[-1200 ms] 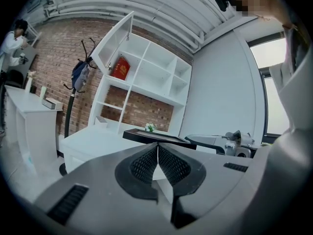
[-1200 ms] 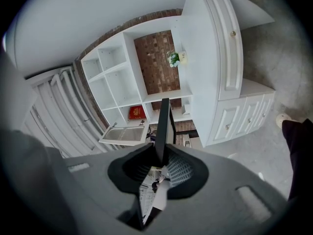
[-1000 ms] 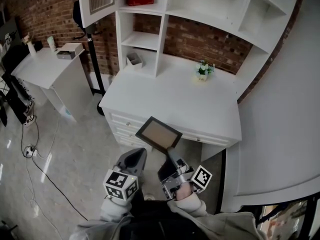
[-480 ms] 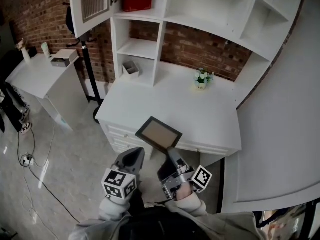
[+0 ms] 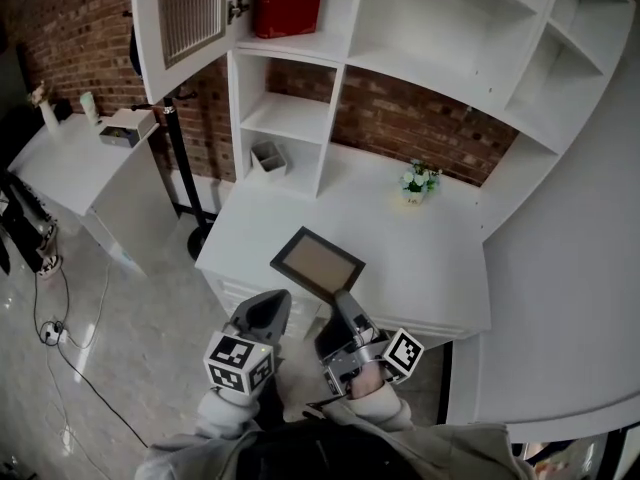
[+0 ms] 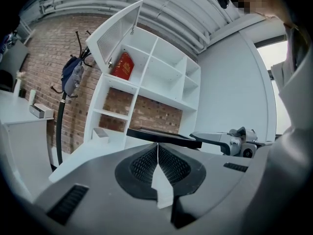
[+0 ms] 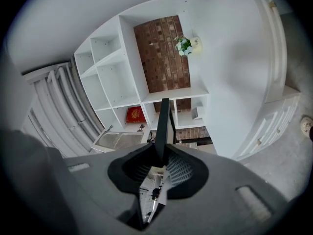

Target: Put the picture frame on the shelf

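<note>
My right gripper [image 5: 344, 306] is clamped tight on the near edge of the flat, dark picture frame with the tan middle [image 5: 318, 262]. The frame is held up in the air, over the front edge of the white desk top [image 5: 430, 258]. It lies almost flat with its face up. Its long sides run from left to right in the head view, dipping a little to the right. One corner points at the tall white shelf unit [image 5: 292, 116]. In the right gripper view I see it from the side, as a thin dark strip [image 7: 163, 121] going straight out from the jaws. My left gripper [image 5: 268, 310] has its jaws pressed together with nothing in them. It sits just beside the right one. A red box [image 5: 288, 0] stands high in the shelves.
</note>
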Tool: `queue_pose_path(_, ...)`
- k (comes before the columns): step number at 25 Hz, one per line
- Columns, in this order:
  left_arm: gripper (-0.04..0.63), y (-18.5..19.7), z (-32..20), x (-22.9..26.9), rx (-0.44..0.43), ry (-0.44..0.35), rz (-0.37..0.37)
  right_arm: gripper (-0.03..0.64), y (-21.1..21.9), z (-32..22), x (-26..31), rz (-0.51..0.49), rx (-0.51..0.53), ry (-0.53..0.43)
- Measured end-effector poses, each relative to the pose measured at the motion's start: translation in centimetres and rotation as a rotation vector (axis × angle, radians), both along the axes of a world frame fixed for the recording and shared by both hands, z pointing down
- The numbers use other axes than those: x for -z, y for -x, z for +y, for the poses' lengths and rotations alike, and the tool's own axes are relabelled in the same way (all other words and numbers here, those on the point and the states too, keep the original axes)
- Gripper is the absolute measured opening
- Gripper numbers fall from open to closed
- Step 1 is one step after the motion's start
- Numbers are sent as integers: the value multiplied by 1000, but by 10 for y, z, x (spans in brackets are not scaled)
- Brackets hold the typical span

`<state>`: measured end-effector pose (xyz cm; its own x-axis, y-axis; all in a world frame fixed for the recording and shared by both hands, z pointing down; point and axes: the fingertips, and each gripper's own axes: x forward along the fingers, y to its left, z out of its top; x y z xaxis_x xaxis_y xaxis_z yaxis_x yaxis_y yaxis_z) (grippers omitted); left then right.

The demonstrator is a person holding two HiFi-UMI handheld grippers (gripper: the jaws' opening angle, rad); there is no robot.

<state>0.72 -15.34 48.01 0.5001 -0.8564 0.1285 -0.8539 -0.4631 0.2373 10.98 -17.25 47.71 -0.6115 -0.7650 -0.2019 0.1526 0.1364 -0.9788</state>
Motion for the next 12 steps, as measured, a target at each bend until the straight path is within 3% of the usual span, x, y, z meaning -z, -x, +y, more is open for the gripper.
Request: queue_pose_path(12, 5, 47, -90, 18, -34, 7, -11, 72, 44, -92, 21, 21, -45, -15)
